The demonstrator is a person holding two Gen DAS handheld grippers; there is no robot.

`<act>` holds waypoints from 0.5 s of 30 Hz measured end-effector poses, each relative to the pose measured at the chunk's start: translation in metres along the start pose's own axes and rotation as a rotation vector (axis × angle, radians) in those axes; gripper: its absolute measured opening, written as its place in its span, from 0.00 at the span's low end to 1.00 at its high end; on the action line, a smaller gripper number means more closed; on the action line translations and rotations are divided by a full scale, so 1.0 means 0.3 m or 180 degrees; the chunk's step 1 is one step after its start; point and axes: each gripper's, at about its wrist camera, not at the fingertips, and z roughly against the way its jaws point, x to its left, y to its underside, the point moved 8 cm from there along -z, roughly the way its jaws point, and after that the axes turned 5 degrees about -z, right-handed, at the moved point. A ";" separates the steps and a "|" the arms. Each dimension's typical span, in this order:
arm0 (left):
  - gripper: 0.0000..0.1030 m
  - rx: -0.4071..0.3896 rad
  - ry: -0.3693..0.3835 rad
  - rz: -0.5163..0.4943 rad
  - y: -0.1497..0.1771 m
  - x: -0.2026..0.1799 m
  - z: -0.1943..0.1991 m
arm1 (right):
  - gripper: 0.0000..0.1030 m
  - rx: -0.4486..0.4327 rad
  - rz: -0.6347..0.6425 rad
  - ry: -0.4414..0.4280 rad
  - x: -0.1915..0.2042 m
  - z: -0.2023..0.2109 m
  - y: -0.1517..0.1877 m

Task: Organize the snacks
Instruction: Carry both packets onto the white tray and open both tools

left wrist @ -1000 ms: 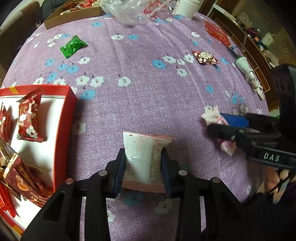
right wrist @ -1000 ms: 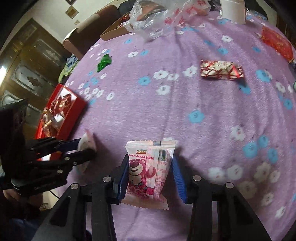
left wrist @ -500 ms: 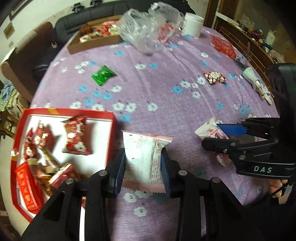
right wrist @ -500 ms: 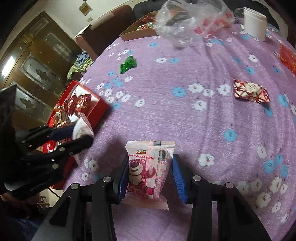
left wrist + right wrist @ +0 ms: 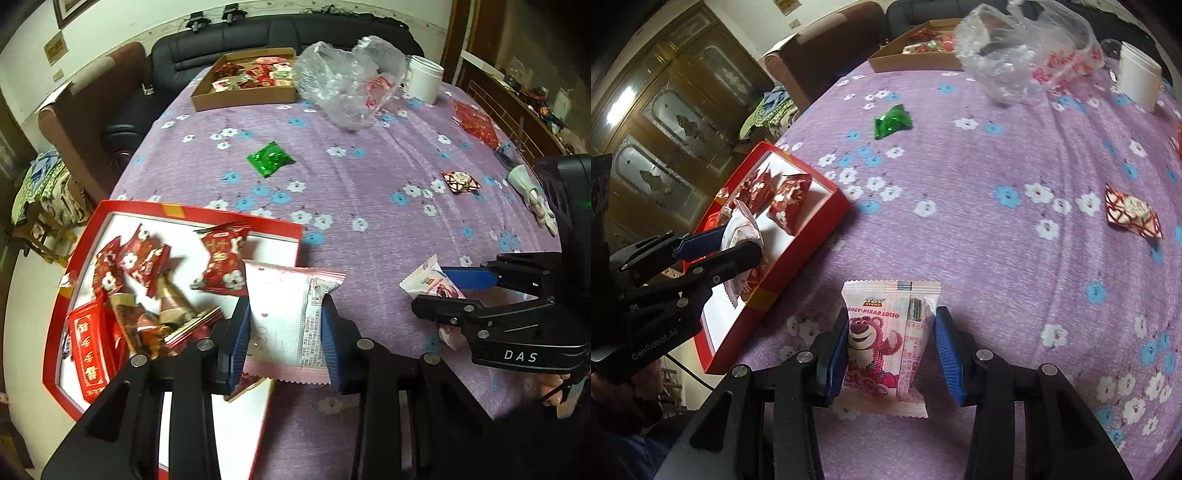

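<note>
Right wrist view alone shows the bear print on the pink packet [image 5: 882, 347] clamped in the right gripper [image 5: 892, 354]; left gripper [image 5: 284, 332] clamps a white packet [image 5: 284, 314], back side showing. Since a second ago, both packets have been carried toward the red box [image 5: 273, 225]; the white one now overhangs its edge.

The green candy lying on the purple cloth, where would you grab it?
Come straight down on the green candy and pinch its puffy middle across the narrow width. It lies flat and alone on the tablecloth, so nothing blocks a gripper from above.
</note>
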 end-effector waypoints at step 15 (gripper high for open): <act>0.32 -0.0075 -0.0210 0.0198 0.028 0.141 0.031 | 0.43 -0.0025 0.0312 -0.0023 0.145 -0.035 -0.054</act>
